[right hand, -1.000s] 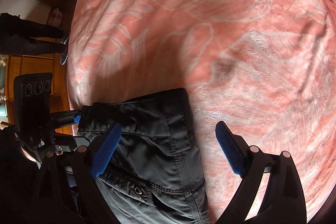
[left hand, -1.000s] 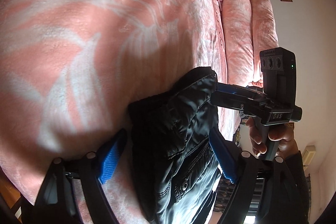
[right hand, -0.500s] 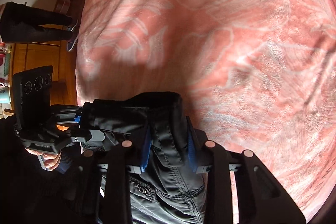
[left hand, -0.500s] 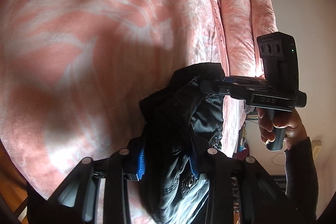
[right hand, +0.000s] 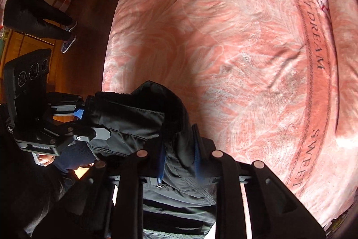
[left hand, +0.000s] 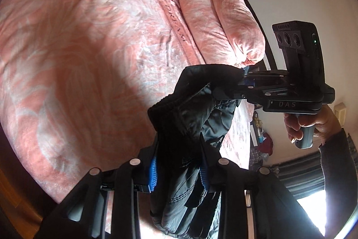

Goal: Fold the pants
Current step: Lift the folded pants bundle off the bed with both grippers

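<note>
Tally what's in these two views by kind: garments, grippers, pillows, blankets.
Pants: 1, black, clamped by both grippers
Grippers: 2, left gripper and right gripper
Pillows: 2, first pillow, second pillow
Blanket: 1, pink
Total: 6

Pants (left hand: 190, 127): black, shiny quilted outer fabric, visible stitched seams, dark ribbed waistband at top edge. Lifted clear above the pink bed (left hand: 78, 59), not lying flat. Waistband bunched and stretched between two pinch points, left tongs (left hand: 179, 169) at one, right tongs (right hand: 179, 160) at the other. Rest of the garment hangs down crumpled below the grip line, folds overlapping. A metal snap or button (right hand: 160, 186) shows in the right wrist view. Legs out of view.
</note>
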{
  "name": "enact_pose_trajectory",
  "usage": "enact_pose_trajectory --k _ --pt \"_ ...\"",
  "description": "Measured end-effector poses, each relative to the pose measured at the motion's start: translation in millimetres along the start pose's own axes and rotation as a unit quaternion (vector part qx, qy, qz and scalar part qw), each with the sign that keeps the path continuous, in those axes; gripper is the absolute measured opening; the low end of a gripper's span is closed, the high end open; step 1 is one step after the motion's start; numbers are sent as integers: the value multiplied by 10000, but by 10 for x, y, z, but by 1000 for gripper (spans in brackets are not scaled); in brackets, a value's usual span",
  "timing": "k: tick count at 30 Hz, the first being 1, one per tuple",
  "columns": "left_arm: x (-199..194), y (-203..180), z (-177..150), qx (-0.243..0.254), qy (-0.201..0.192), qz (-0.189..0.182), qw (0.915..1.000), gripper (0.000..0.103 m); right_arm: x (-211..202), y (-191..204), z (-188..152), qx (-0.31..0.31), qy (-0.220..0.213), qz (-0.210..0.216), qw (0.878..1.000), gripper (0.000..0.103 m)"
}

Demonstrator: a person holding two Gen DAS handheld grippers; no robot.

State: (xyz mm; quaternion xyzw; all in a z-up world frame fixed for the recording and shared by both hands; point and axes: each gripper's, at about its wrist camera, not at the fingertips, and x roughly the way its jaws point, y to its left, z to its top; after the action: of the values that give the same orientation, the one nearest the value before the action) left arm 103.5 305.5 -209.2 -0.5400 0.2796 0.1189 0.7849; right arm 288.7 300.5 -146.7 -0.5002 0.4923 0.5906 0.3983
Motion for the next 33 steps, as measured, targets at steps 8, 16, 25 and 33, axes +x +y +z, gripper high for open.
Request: enact_pose_trajectory --k 8,16,25,33 --pt "-278 -861 -232 1076 -98 -38 9941 29 -822 178 -690 271 -447 -528 9972 19" --pt "-412 -1596 -562 1990 -82 33 9800 29 -1313 352 -1370 536 -807 -918 9911 18" --pt "-424 -2170 -958 2724 -16 -34 9622 29 -1586 422 -2073 966 -1155 -1145 9819 16" --pt "-355 -2532 -1228 3152 87 -117 9489 29 -1702 431 -2530 1289 -1319 -1277 9745 15"
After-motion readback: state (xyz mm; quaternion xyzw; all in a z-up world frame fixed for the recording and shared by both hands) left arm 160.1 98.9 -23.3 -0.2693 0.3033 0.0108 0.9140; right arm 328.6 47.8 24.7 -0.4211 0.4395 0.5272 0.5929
